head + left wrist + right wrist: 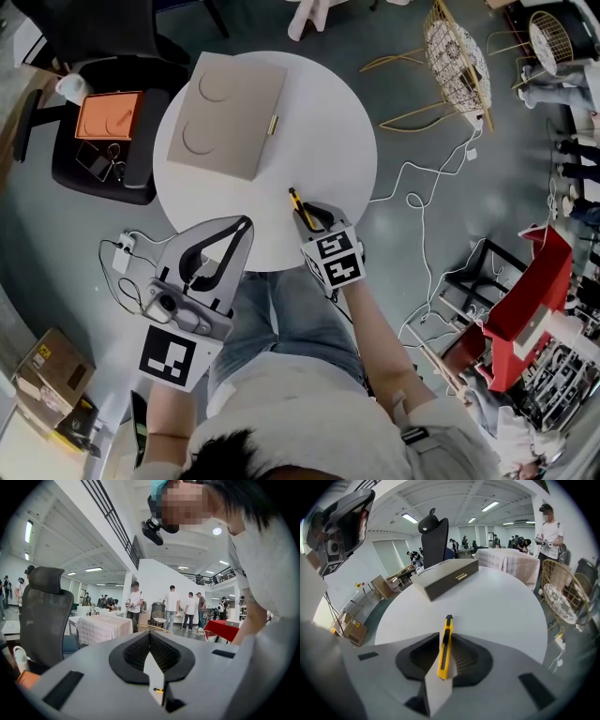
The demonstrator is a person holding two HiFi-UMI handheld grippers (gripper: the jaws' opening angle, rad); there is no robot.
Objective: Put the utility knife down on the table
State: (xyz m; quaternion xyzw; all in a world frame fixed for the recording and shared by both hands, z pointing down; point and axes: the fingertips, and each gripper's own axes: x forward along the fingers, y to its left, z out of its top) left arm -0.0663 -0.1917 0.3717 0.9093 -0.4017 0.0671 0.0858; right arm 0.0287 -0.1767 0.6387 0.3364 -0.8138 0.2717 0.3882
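A yellow utility knife [446, 645] with a black slider is clamped between the jaws of my right gripper [446, 634], its tip pointing out over the round white table [497, 606]. In the head view the knife [301, 209] sticks out from the right gripper [312, 217] above the table's near edge [281, 253]. My left gripper [234, 228] hangs at the table's near-left edge, tilted upward, with its jaws closed together and nothing between them. In its own view the left gripper [151, 635] faces the room, not the table.
A flat tan box [225, 114] with a small brass clasp lies on the table's far left part. A black office chair [98, 141] with an orange box stands to the left. Wire baskets [455, 56] and cables lie on the floor to the right, beside a red rack [530, 300].
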